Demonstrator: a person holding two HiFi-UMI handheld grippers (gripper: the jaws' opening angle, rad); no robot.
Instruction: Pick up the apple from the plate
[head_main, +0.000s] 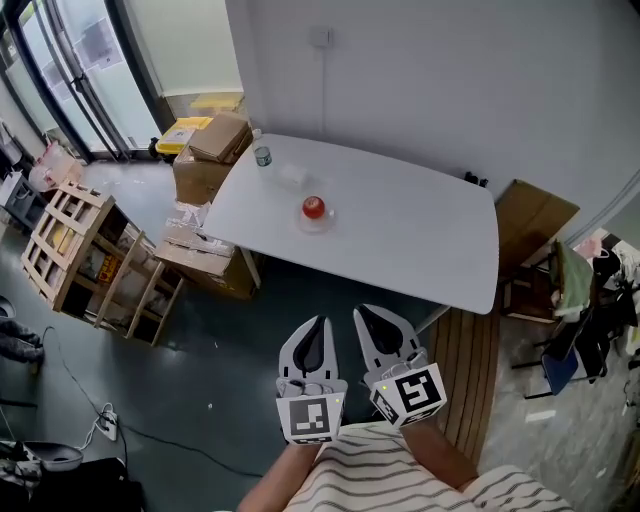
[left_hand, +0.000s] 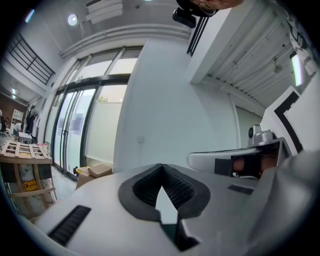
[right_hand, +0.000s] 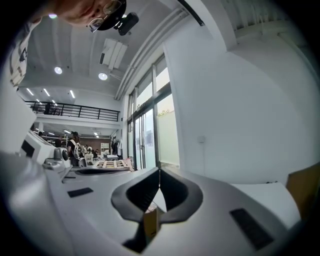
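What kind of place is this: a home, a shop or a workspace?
Probably a workshop or lab space, not a home: wooden pallets and cardboard boxes stand on a bare dark floor near tall glass doors.

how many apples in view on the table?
1. The apple sits on the plate, left of centre on the white table. None visible elsewhere.

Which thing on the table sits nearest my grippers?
The red apple on its clear plate; the small jar stands farther off, at the table's far left corner.
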